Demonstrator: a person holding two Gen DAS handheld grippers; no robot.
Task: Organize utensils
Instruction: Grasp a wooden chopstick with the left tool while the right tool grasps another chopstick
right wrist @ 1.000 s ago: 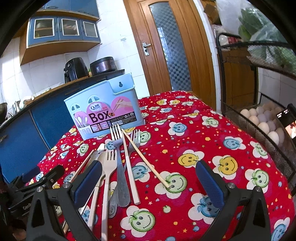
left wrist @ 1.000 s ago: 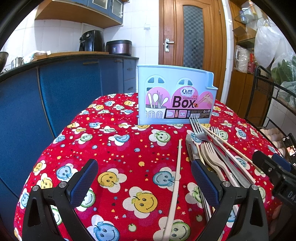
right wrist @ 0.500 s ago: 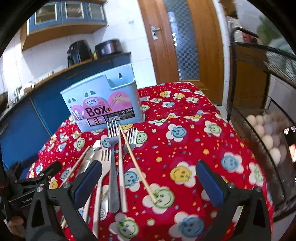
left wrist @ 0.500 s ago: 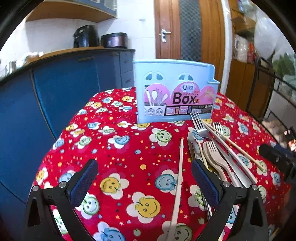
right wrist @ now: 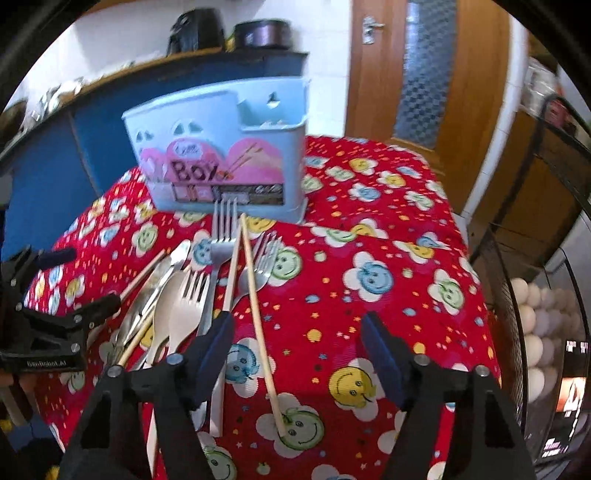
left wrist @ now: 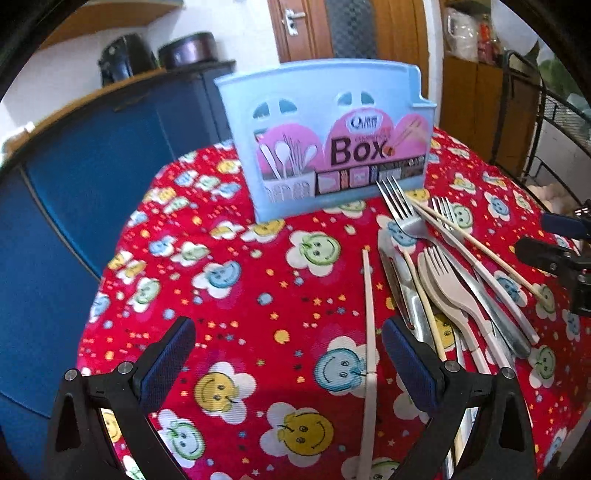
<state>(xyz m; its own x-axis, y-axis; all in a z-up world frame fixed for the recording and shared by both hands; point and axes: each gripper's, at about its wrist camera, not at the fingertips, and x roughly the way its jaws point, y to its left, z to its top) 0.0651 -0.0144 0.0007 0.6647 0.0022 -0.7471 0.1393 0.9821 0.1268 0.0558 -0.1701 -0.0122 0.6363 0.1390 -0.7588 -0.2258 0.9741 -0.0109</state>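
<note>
Left wrist view, left to right.
- Blue cabinet front [left wrist: 92,177]: fills the left of the frame; a black appliance [left wrist: 123,55] and a dark pot [left wrist: 190,48] stand on its top, upper left.
- Left hand-held gripper [left wrist: 288,363]: bottom centre, jaws spread wide, holding nothing, above the cloth.
- Counter, under a red smiley-print cloth [left wrist: 229,295]: fills the middle of the frame.
- Light blue utensil box [left wrist: 328,147]: upright at the far side of the cloth, upper centre, label reading "Box".
- Single pale chopstick [left wrist: 369,332]: lies lengthwise, just left of the pile.
- Utensil pile [left wrist: 454,280]: right of centre; steel and cream forks, a knife and thin chopsticks, overlapping, tines toward the box.
- Wooden door [left wrist: 351,29]: top centre.
- Black wire rack [left wrist: 554,122]: right edge.

Right wrist view, left to right.
- Utensil pile [right wrist: 192,288]: left of centre, in front of the box [right wrist: 221,155].
- Right hand-held gripper [right wrist: 297,345]: bottom centre, jaws spread, empty; a thin chopstick [right wrist: 258,321] runs between them on the cloth.
- Eggs [right wrist: 535,325]: in the rack, right edge.
</note>
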